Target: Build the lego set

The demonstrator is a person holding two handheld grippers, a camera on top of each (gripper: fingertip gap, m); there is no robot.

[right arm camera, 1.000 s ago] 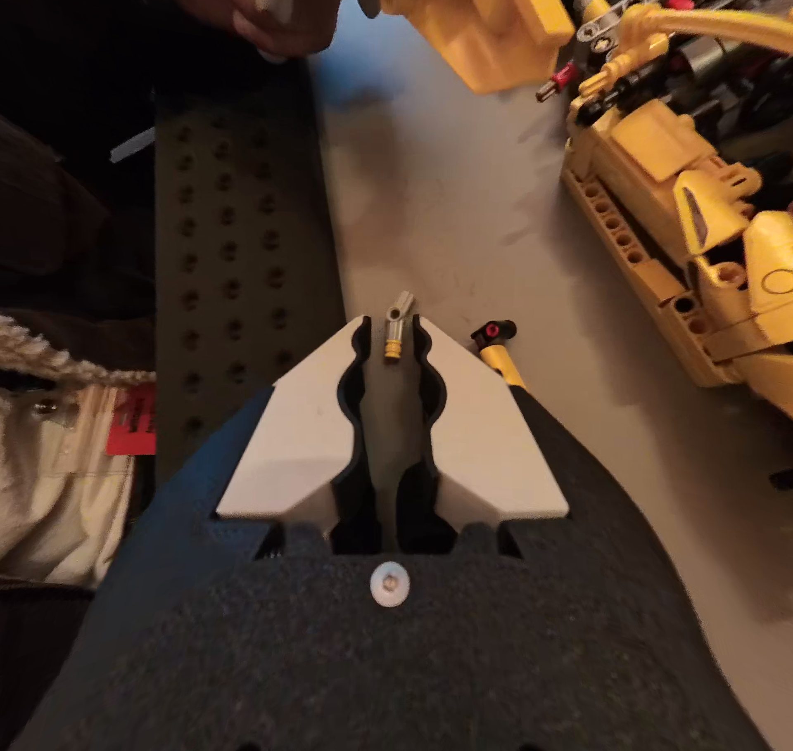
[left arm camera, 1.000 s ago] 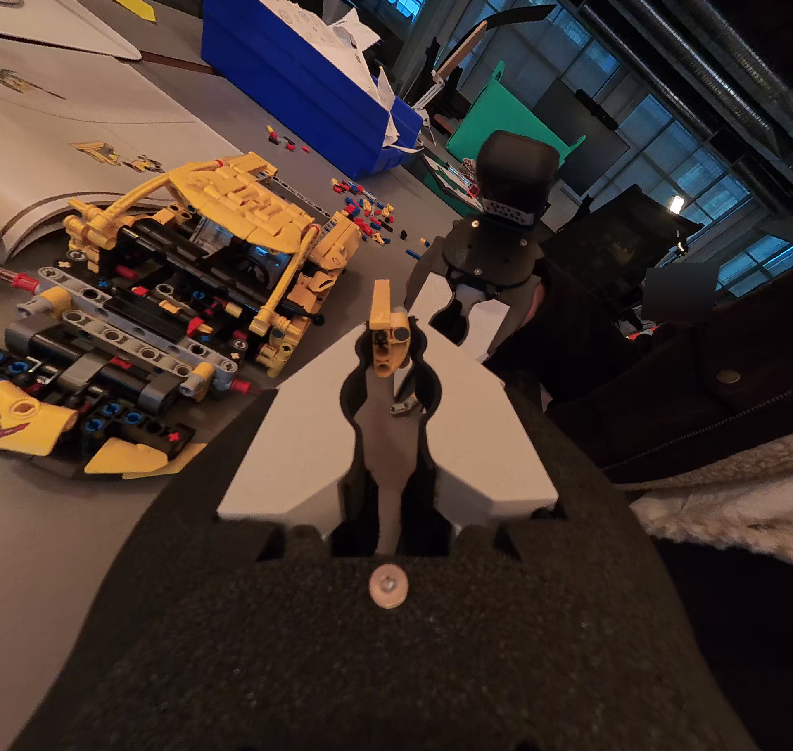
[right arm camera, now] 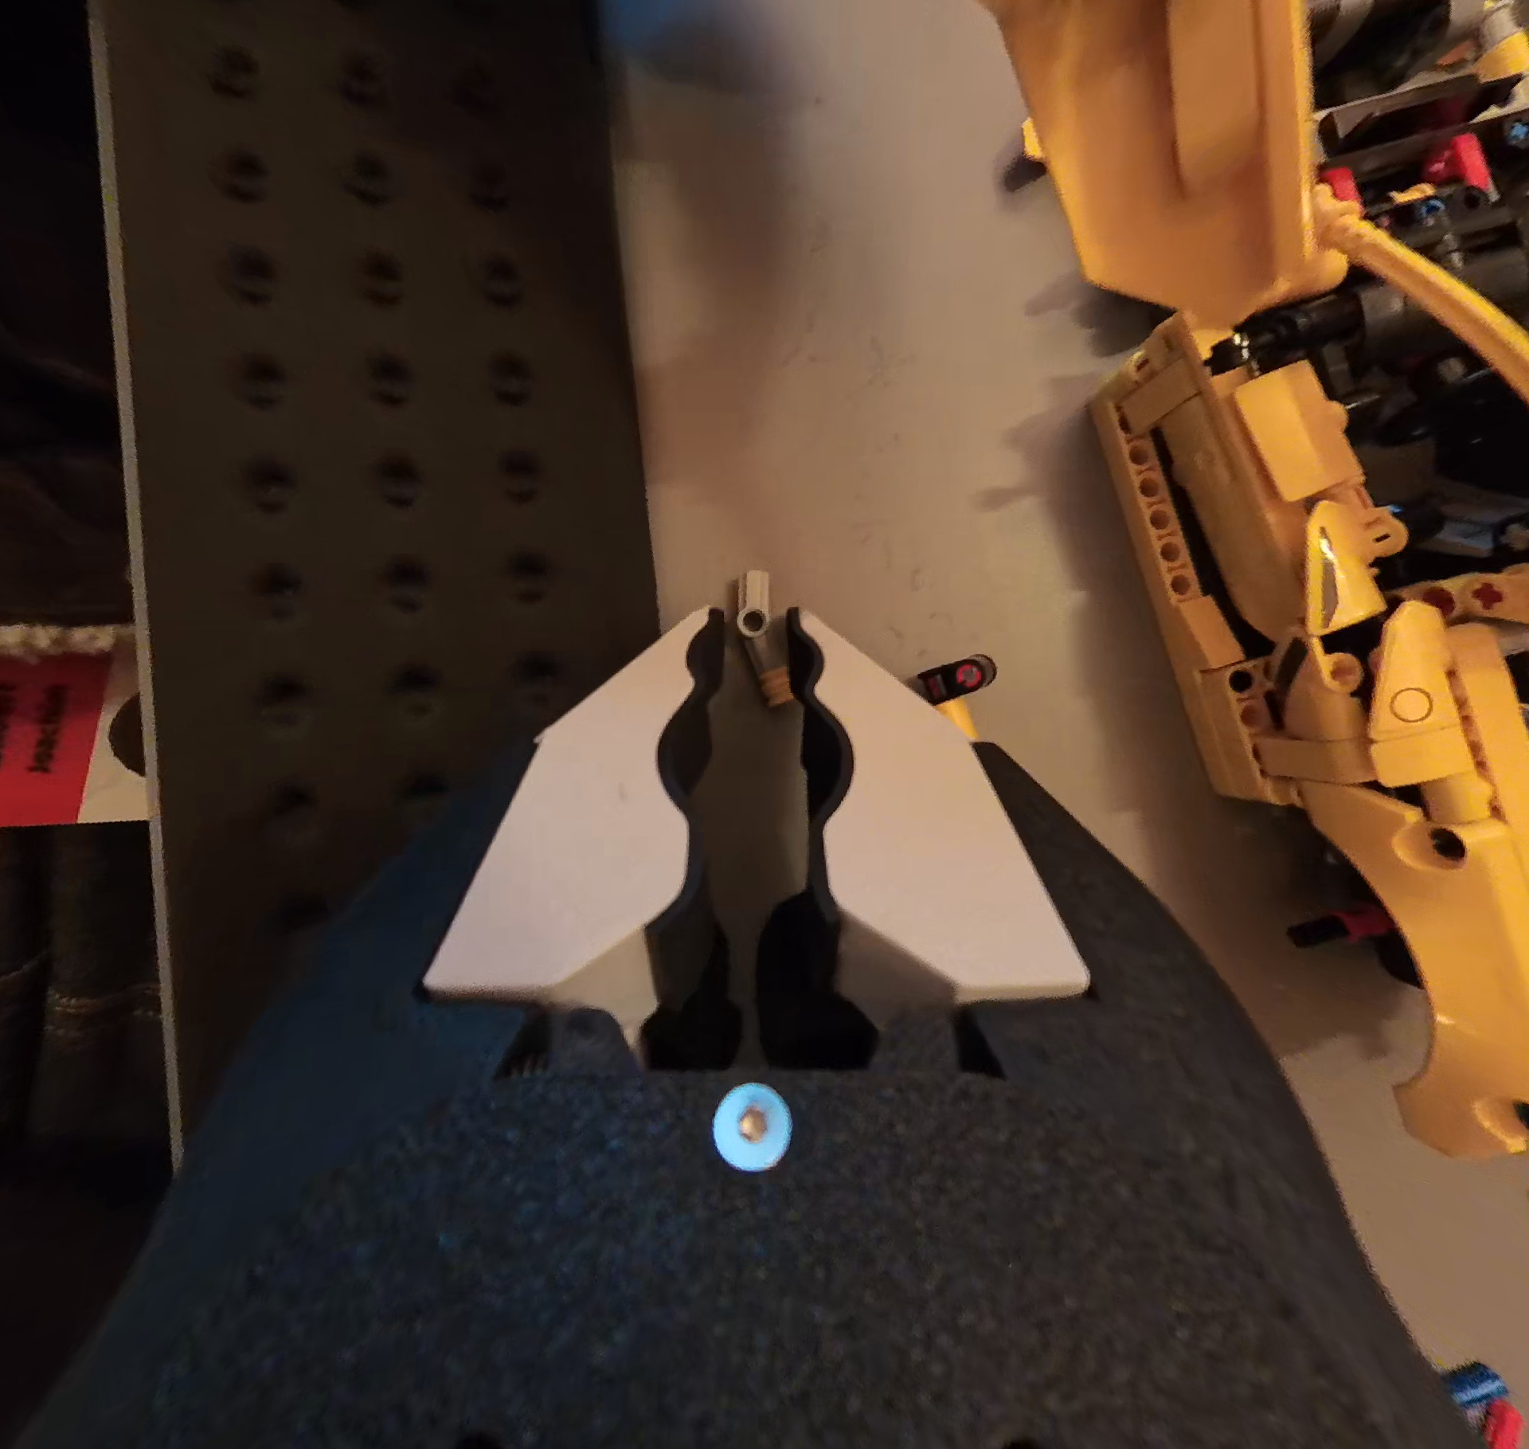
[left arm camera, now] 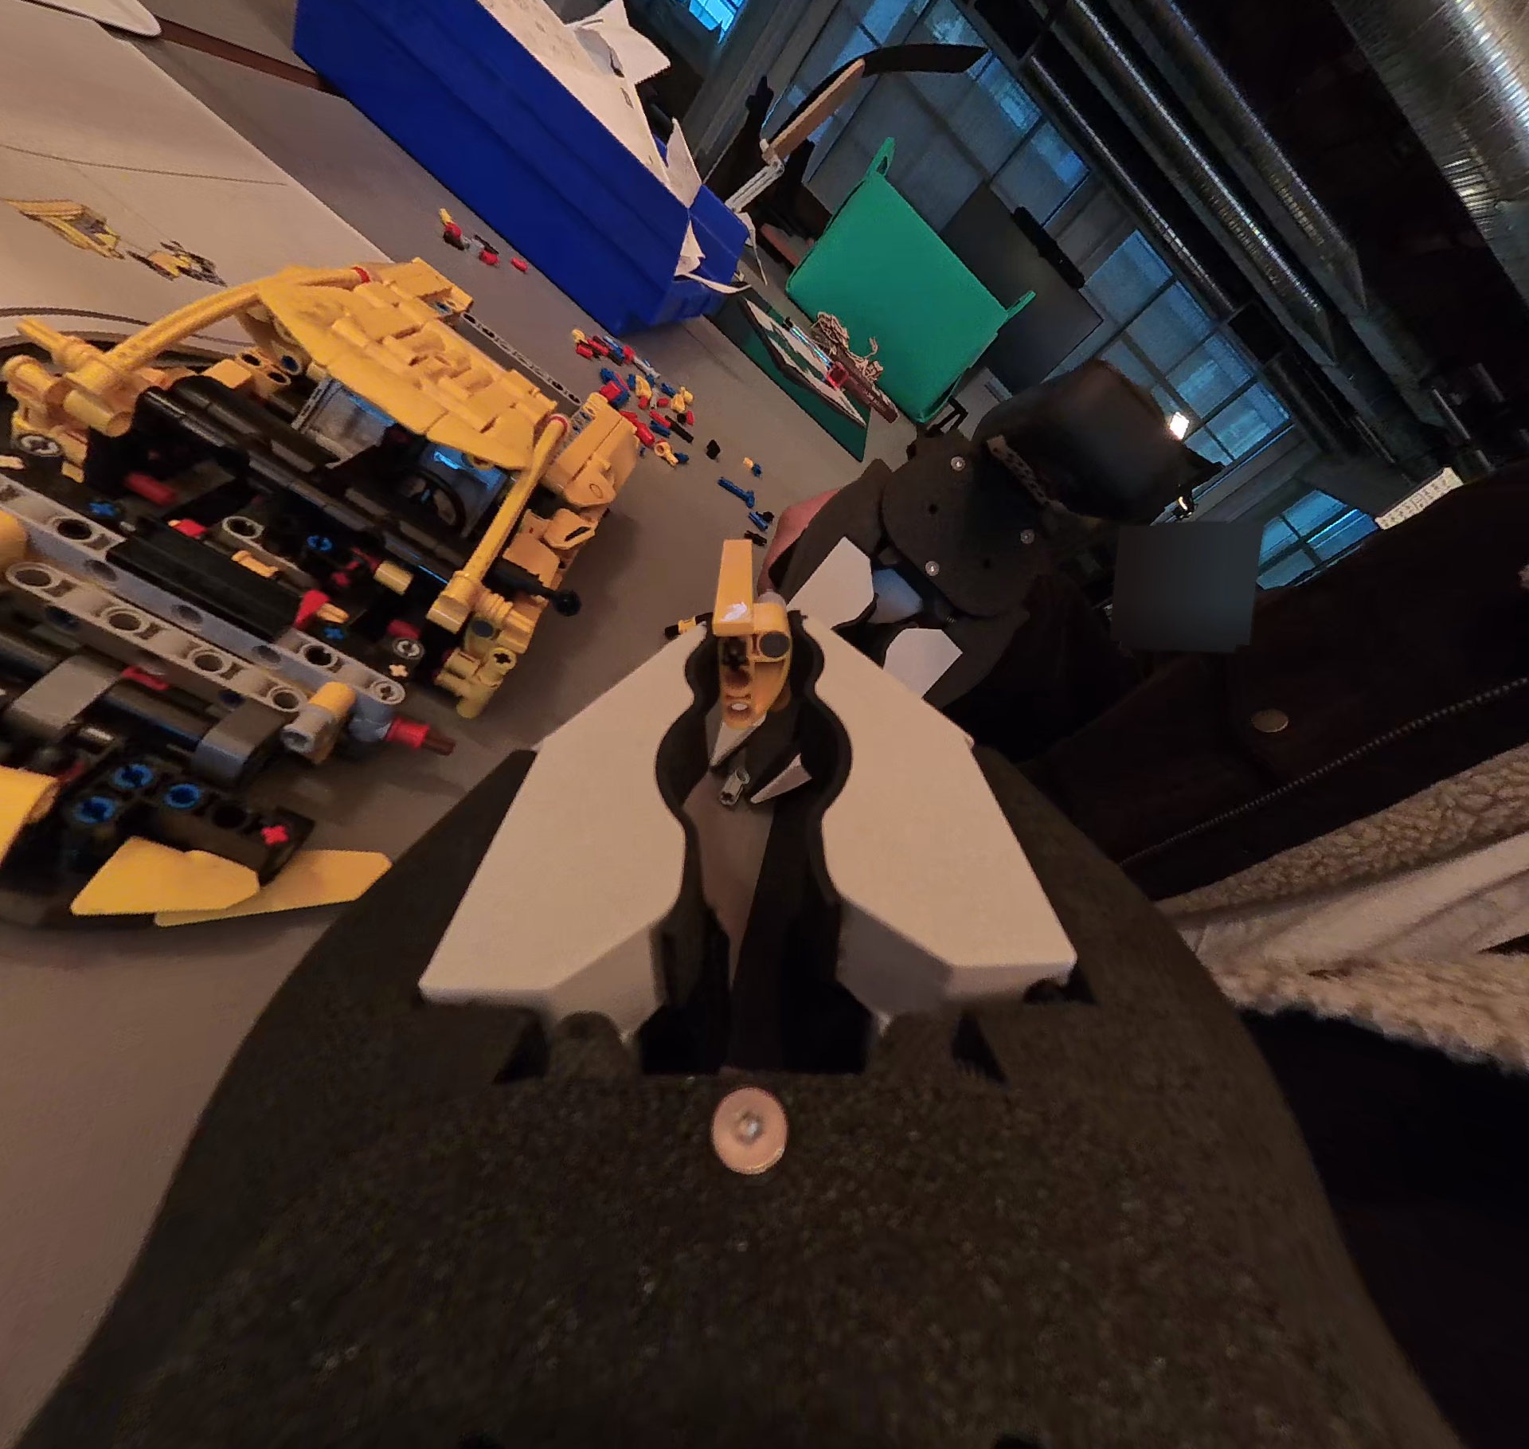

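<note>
My left gripper [left arm camera: 749,644] is shut on a small yellow lego part [left arm camera: 747,648] and holds it above the table. The part also shows large and blurred at the top of the right wrist view [right arm camera: 1158,110]. My right gripper [right arm camera: 757,623] is shut on a small grey connector with a yellow pin [right arm camera: 757,635], which sits tilted between the tips. The right gripper also shows in the left wrist view [left arm camera: 902,606], just behind the yellow part. The half-built yellow and black lego car [left arm camera: 331,457] lies on the grey table, left of both grippers, and shows at the right edge of the right wrist view [right arm camera: 1291,623].
A black and red pin on a yellow axle [right arm camera: 960,677] lies beside my right fingers. A dark perforated plate [right arm camera: 372,333] runs along the table's left. Loose small bricks [left arm camera: 654,408], a blue bin with papers [left arm camera: 496,110] and instruction sheets [left arm camera: 124,193] lie beyond the car.
The right gripper has shifted over the table with the grey connector, which now sits more tilted. The left gripper's yellow part has moved nearer to the car in the right wrist view.
</note>
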